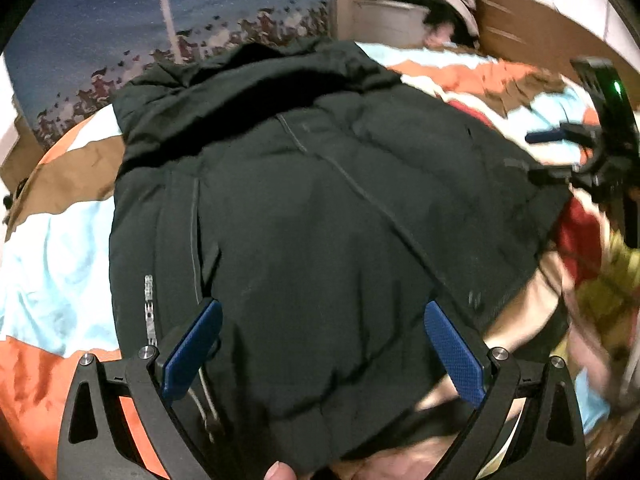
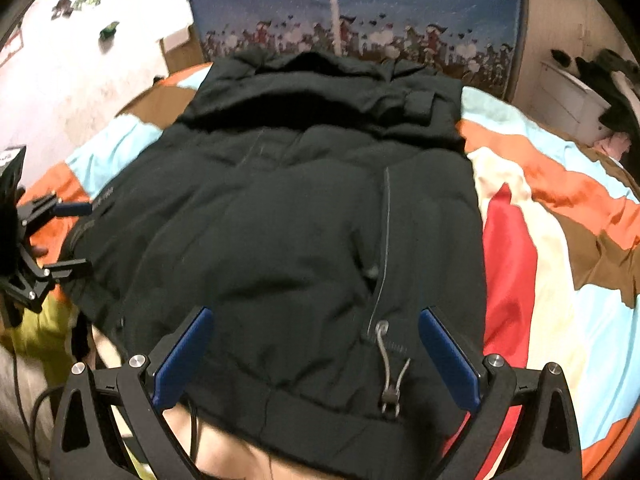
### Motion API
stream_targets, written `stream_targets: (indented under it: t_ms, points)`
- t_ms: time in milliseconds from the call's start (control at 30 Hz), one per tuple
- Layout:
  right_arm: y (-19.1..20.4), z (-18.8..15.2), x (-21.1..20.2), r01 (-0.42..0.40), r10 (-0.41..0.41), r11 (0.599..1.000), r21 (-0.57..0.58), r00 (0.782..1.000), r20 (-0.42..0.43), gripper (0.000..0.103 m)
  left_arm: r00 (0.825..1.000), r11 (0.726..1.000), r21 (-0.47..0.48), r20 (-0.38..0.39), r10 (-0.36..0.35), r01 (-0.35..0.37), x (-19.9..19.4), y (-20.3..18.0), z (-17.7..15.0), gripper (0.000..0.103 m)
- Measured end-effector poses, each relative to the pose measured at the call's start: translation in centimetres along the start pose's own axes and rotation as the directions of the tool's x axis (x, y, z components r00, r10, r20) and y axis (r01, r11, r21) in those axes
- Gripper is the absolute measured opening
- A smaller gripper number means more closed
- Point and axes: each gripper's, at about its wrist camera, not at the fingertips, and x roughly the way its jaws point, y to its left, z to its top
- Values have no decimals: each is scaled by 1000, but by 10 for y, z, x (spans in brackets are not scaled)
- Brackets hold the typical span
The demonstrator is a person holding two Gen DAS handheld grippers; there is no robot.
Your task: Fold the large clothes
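Note:
A large black padded jacket (image 1: pixel 304 208) lies spread on the bed, hood toward the far side; it also fills the right wrist view (image 2: pixel 304 216). My left gripper (image 1: pixel 322 340) is open, its blue pads wide apart above the jacket's near hem. My right gripper (image 2: pixel 316 348) is open too, hovering over the hem beside the zipper and drawcord toggle (image 2: pixel 390 394). Each gripper shows in the other's view: the right one at the right edge (image 1: pixel 560 156), the left one at the left edge (image 2: pixel 68 236). Neither holds fabric.
The bed has a striped cover of orange, light blue, brown, cream and red (image 2: pixel 552 240). A blue patterned panel (image 2: pixel 360 12) stands behind the bed. A pile of dark clothes sits on a white cabinet (image 1: pixel 432 4). Yellow cloth (image 1: pixel 608 292) lies at the near edge.

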Motion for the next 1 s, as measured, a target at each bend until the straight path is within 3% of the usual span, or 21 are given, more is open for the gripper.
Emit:
stream_targets:
  t_ms: [200, 533, 733, 1000]
  points:
    - [-1, -20, 8, -16, 15, 1000, -22, 997, -80, 103, 998, 989, 148, -67, 9, 1, 0, -12, -30, 99]
    - [8, -42, 13, -10, -11, 991, -133, 987, -159, 103, 994, 980, 198, -97, 41, -21, 1, -20, -56, 99]
    - [15, -50, 17, 10, -52, 973, -230, 983, -175, 103, 985, 958, 262, -92, 147, -119, 15, -23, -70, 99]
    - [10, -51, 23, -11, -27, 980, -196, 981, -192, 103, 957, 914, 312, -39, 286, -260, 32, -29, -78, 99]
